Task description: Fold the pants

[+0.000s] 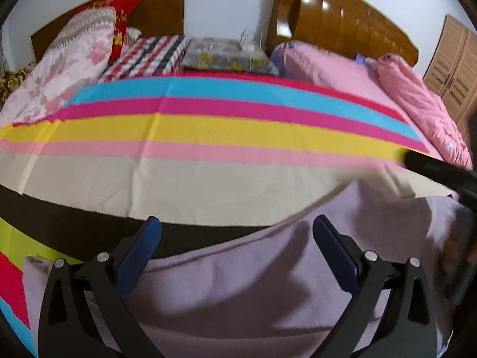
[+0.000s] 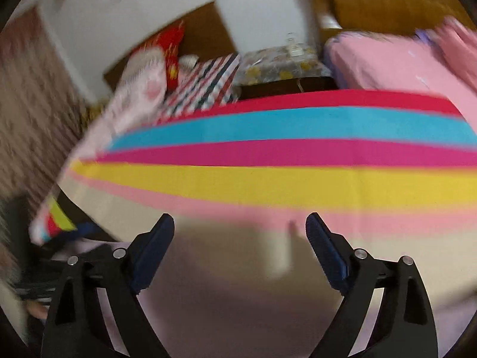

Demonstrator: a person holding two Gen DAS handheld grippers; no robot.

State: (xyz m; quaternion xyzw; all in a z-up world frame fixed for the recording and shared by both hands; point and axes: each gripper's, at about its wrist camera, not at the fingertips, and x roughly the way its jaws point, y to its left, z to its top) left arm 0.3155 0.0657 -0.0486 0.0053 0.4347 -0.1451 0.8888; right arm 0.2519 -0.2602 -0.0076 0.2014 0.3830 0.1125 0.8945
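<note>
Looking left wrist: left hand-held gripper (image 1: 237, 226) spread wide, empty, above lilac pants (image 1: 238, 283) lying on striped bedsheet (image 1: 208, 131).
Right wrist: right hand-held gripper (image 2: 240, 223) wide, empty; pants (image 2: 238, 313) blurred beneath.

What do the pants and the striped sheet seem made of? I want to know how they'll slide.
Pants: pale lilac, matte, faintly fuzzy with soft rounded folds, probably fleece or brushed knit. Striped sheet: flat, matte, with sharp fold creases, likely thin woven cotton or polyester.
</note>
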